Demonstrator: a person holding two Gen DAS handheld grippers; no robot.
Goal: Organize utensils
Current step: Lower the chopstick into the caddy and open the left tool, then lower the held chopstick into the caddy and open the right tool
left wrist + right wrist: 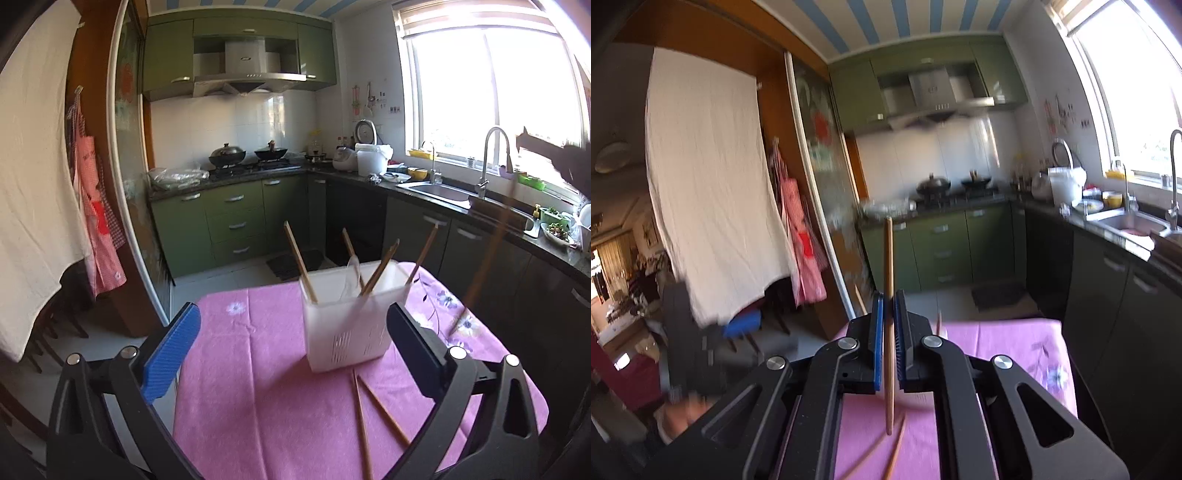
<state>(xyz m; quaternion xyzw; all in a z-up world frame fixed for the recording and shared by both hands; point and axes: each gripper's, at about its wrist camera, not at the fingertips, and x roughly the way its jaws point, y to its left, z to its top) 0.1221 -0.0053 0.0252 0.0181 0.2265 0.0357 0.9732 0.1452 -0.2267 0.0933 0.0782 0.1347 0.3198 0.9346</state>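
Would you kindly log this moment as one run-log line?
left gripper: open, empty | right gripper: shut on chopstick | white utensil holder: four chopsticks in | two loose chopsticks: on tablecloth

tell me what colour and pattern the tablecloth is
Pink with small purple and white flowers, on the tablecloth; clearest in the left wrist view.

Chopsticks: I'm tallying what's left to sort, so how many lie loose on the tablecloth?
2: both loose chopsticks lie crossed on the pink tablecloth, just in front of the white holder. Others may be hidden.
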